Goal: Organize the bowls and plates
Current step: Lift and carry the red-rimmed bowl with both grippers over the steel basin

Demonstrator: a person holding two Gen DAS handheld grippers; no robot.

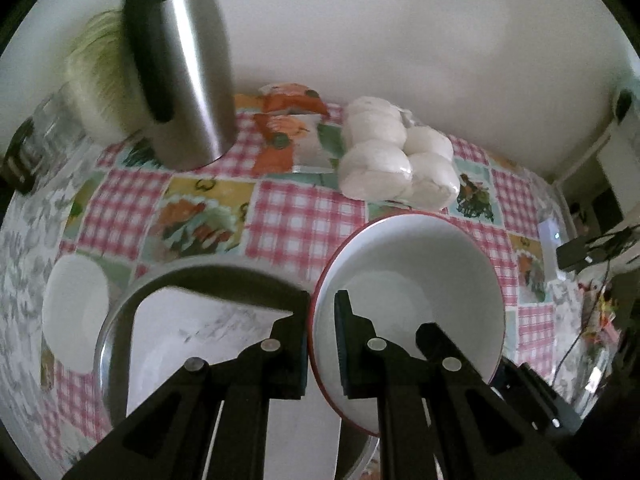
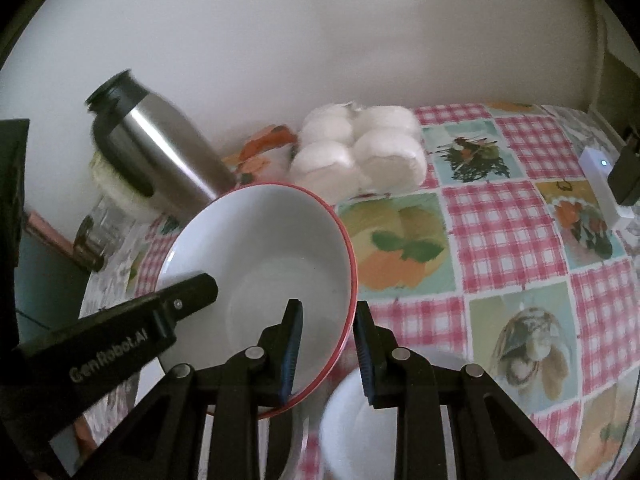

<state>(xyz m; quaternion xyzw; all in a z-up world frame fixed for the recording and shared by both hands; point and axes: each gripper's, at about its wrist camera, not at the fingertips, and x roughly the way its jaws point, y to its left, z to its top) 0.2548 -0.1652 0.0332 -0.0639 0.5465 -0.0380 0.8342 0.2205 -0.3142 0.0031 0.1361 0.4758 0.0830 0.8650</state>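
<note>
Left wrist view: the left gripper has its jaws closed narrow on the rim of a glossy white ceramic bowl with a thin red edge, one black finger outside the wall, the other inside. The bowl is tipped up on edge, held above a shallow round steel tray with a mirror finish. A small matte white plate lies flat to the left on the pink-checked, picture-printed oilcloth of the table. Behind stand a brushed steel flask with a black lid and a clear bag of soft white buns.

Right wrist view: the right gripper straddles the near rim of the same bowl, jaws moderately wide; whether its blue ribbed pads touch the wall, I cannot tell. The left gripper's finger reaches into the bowl from the left. Another white dish sits blurred just below.

Risk, as I judge it: glazed ceramic is slick and a rim pinch is shallow, so the tilted bowl could rotate or slip out if the left grip loosens before the right one closes. Two grippers pulling against each other could also twist it loose, dropping it onto the steel tray or the dish beneath.
</note>
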